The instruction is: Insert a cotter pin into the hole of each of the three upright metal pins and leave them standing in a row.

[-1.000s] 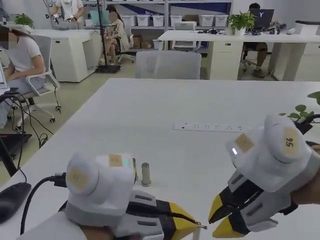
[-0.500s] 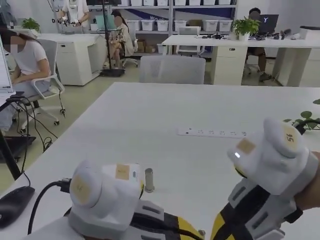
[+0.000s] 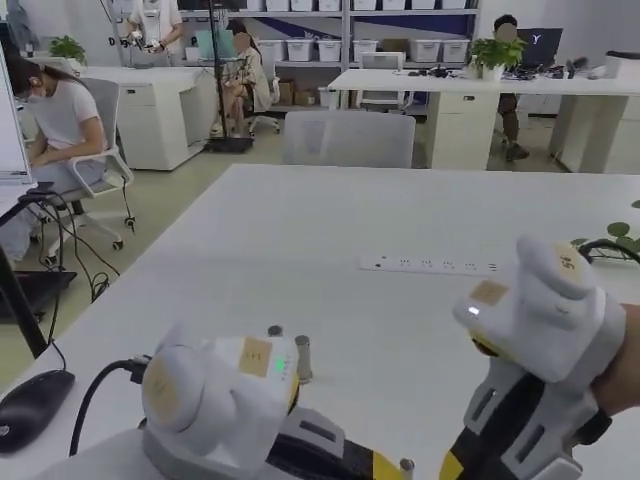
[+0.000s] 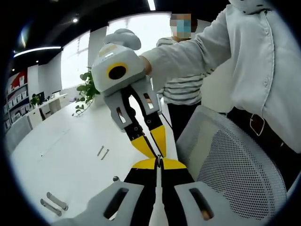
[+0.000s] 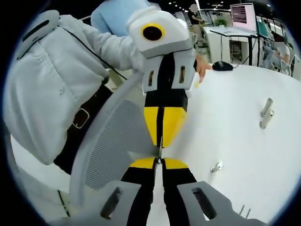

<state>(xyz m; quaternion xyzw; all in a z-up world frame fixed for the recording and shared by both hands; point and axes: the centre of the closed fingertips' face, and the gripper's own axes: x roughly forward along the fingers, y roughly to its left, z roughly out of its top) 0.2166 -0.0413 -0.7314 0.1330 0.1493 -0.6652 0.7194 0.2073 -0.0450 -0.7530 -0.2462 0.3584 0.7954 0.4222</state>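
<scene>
Currently the left gripper [image 4: 159,165] is clamping a cotter pin [image 5: 160,151], its long axis running tip-to-tip into the right gripper [image 5: 159,162], whose jaws are pressing together at its free end. The nearest metal pin [image 3: 406,466] is standing just beside those tips, about equally near both.

Power strip [image 3: 430,265] — grey chair [image 3: 348,138] beyond

Small yellow sticker [image 3: 568,263] atop white housing of right gripper [image 4: 158,158]: 2 digits, 1st looks like 5, 2nd too blurred to read. White "Y" on dark monitor [image 3: 541,45], far desk, top rt of head view.
</scene>
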